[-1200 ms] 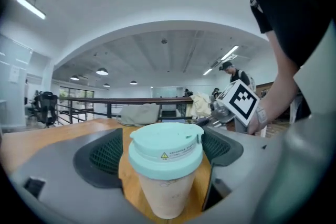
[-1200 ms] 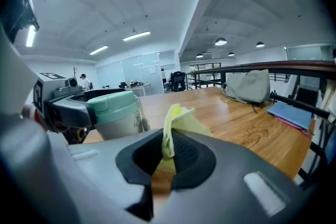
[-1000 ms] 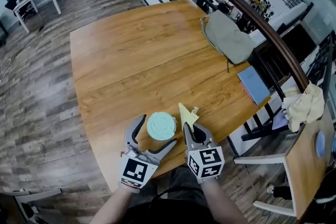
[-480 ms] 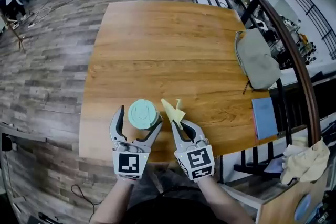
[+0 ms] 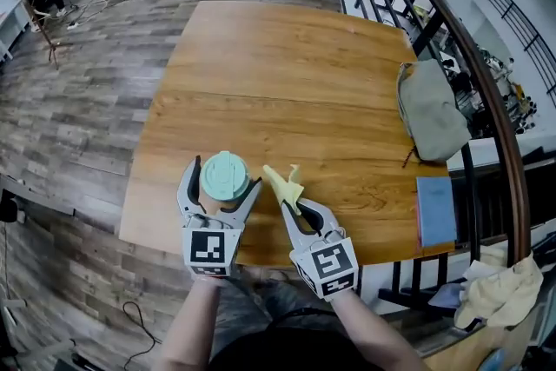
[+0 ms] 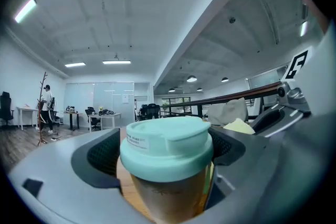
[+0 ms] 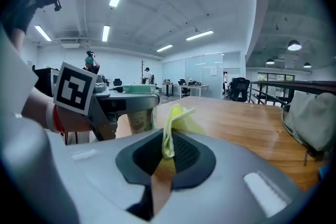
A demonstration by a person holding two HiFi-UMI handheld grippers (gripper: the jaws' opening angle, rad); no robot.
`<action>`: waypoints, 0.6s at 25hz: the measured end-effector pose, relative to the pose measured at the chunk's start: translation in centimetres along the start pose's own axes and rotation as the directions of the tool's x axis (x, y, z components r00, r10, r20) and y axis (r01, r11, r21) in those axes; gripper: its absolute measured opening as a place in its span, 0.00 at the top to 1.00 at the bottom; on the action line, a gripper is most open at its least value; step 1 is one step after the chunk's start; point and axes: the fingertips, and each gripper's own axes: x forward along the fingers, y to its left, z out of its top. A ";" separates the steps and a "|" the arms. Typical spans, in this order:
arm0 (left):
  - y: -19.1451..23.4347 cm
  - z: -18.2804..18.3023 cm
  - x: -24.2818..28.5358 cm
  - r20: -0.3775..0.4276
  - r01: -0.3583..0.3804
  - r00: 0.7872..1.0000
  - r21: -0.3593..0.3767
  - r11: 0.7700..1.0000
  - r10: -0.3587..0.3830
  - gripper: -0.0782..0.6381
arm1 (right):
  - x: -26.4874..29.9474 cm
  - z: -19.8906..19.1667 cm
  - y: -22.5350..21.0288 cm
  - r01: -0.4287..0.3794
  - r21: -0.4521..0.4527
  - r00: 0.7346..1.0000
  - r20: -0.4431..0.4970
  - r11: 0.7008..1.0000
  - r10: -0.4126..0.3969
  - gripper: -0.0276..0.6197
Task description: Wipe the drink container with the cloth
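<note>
A drink cup with a mint-green lid (image 5: 224,176) (image 6: 165,149) stands near the front edge of the wooden table (image 5: 287,74). My left gripper (image 5: 226,171) (image 6: 165,136) has its jaws spread wide around the cup. They sit close to the lid on both sides, and I see no pad pressing on it. Just right of the cup, my right gripper (image 5: 288,204) (image 7: 168,152) is shut on a small yellow cloth (image 5: 285,182) (image 7: 176,123). The cloth sticks up past the fingertips and is a little apart from the cup. The right gripper view shows the cup (image 7: 137,113) at the left.
A grey bag (image 5: 430,113) lies at the table's right edge, with a blue notebook (image 5: 436,208) nearer to me. A dark railing (image 5: 469,65) runs along the right side. Desks and office chairs stand far off on the wood floor.
The head view has swung, so the table looks shifted. The left gripper's jaws now sit evenly around the cup. The right gripper still holds the cloth beside it.
</note>
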 end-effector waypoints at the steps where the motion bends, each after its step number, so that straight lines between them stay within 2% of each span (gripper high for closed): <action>1: 0.0 0.0 0.1 0.002 0.019 1.000 0.002 1.000 -0.019 0.21 | 0.0 0.0 0.1 -0.007 -0.001 1.000 0.002 1.000 0.007 0.92; 5: 0.0 0.0 0.1 0.019 0.125 0.992 -0.002 0.992 -0.125 0.23 | 0.1 0.1 0.4 -0.035 0.007 0.999 0.012 0.999 0.034 0.92; 8: 0.3 0.0 -0.1 0.017 0.230 0.973 -0.032 0.973 -0.230 0.23 | 0.6 0.8 1.0 -0.058 0.015 0.998 0.024 0.998 0.057 0.92; 11: 0.7 0.0 -0.1 0.013 0.327 0.945 -0.075 0.942 -0.327 0.23 | 1.6 1.9 1.9 -0.081 0.015 0.996 0.042 0.997 0.080 0.92; 15: 1.6 0.1 0.0 0.034 0.453 0.891 -0.140 0.880 -0.453 0.23 | 3.8 3.9 3.4 -0.094 -0.001 0.994 0.062 0.996 0.093 0.92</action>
